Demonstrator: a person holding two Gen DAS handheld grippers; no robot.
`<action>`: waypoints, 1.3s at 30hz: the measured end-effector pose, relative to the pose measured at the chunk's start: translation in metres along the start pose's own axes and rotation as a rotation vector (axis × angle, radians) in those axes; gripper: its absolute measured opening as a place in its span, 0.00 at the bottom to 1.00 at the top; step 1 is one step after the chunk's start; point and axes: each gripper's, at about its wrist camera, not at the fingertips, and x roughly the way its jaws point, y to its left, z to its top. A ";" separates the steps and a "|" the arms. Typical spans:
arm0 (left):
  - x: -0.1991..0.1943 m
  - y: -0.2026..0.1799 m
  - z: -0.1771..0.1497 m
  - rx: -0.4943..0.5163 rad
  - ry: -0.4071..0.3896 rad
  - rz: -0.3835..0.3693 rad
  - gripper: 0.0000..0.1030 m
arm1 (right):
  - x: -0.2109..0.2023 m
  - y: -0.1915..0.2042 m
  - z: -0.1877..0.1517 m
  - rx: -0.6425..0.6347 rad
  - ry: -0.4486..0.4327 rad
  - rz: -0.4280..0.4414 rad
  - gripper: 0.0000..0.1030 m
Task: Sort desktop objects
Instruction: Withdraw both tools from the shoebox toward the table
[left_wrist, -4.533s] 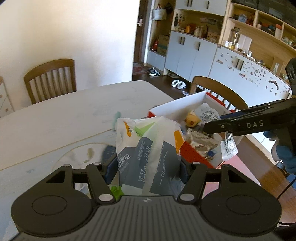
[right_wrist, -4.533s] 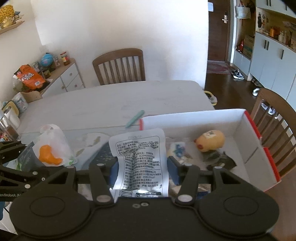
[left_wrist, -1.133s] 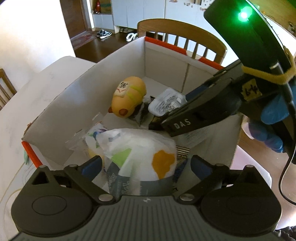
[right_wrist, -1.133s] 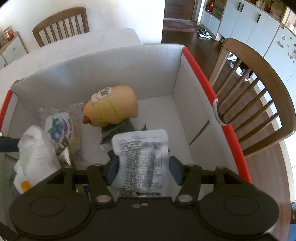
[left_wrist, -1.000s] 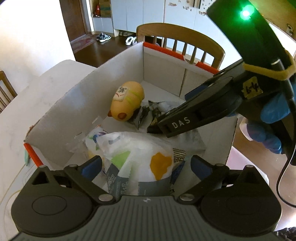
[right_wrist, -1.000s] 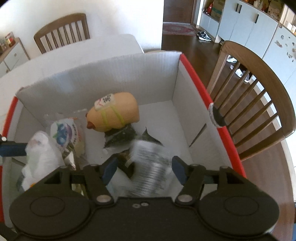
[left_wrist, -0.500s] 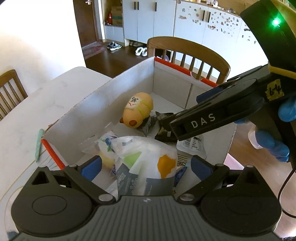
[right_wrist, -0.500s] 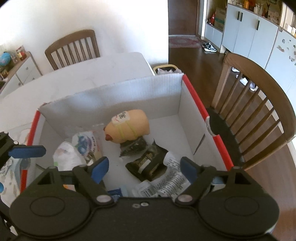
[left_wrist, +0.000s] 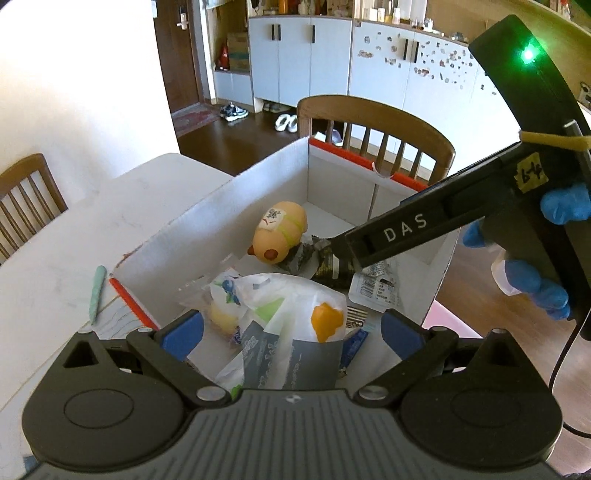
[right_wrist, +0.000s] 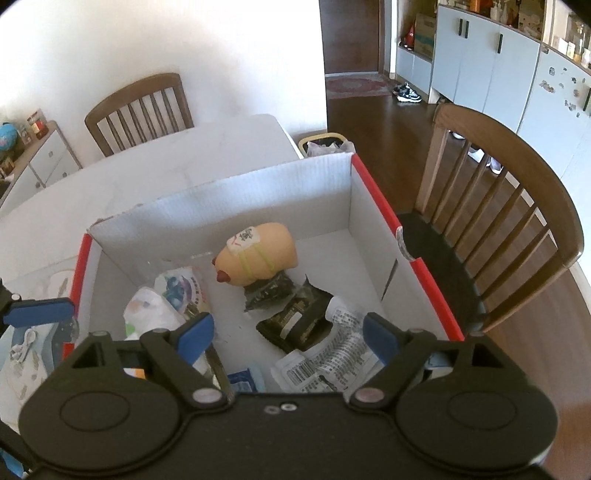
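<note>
Both grippers angled down over box (right_wrist: 221, 195), left gripper (left_wrist: 291, 328) spread, right gripper (right_wrist: 288, 332) just opened, empty.

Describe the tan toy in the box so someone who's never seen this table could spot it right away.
Find the white cardboard box with red edges on the table. Deep inside, near its far wall, lies the tan toy, resting against dark crumpled wrappers. It is the only plump, rounded thing there, with a white label and yellow-green bands; everything around it is flat packaging.
</note>
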 end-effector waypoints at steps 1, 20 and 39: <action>-0.003 0.000 -0.001 0.002 -0.010 0.006 1.00 | -0.002 0.000 0.000 0.004 -0.005 0.000 0.86; -0.059 0.043 -0.036 -0.072 -0.088 0.023 1.00 | -0.042 0.070 -0.005 -0.023 -0.105 0.045 0.86; -0.109 0.111 -0.100 -0.063 -0.105 0.052 1.00 | -0.039 0.176 -0.015 -0.057 -0.103 0.063 0.86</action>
